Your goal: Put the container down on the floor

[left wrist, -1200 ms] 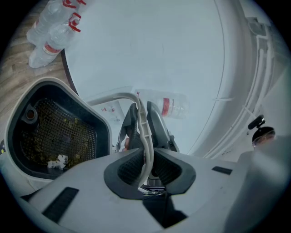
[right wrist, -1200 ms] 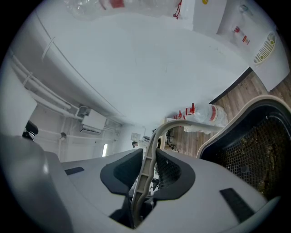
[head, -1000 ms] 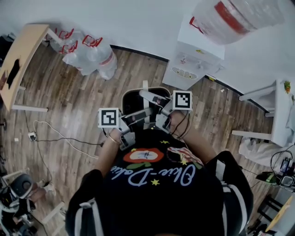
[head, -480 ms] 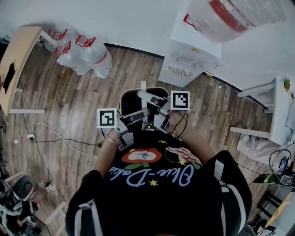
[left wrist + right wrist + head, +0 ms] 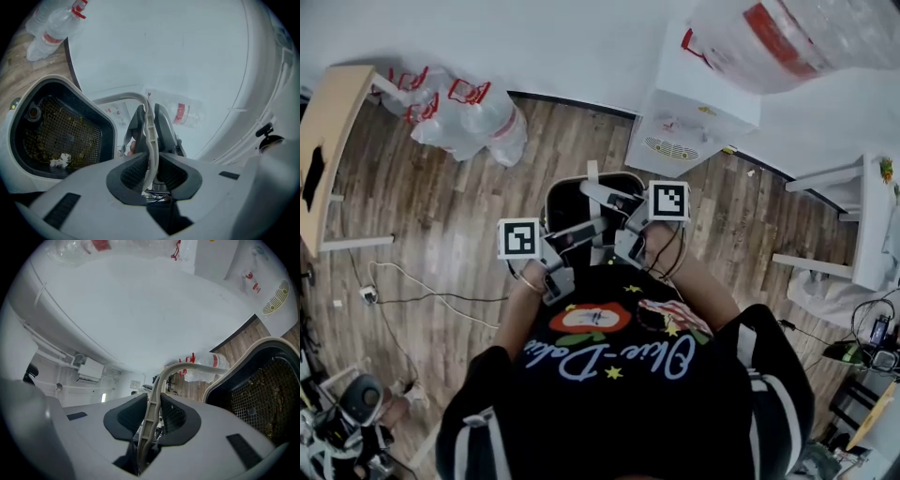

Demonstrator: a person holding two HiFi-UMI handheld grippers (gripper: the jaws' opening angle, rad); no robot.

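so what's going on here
A person is carrying a container by its thin white handle. The left gripper and the right gripper are both clamped on that handle. The container, with a mesh basket inside, hangs in front of the person over the wooden floor, not yet set down.

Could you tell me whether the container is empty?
Nearly empty: the container is open-topped, and its mesh floor holds only a few scraps.
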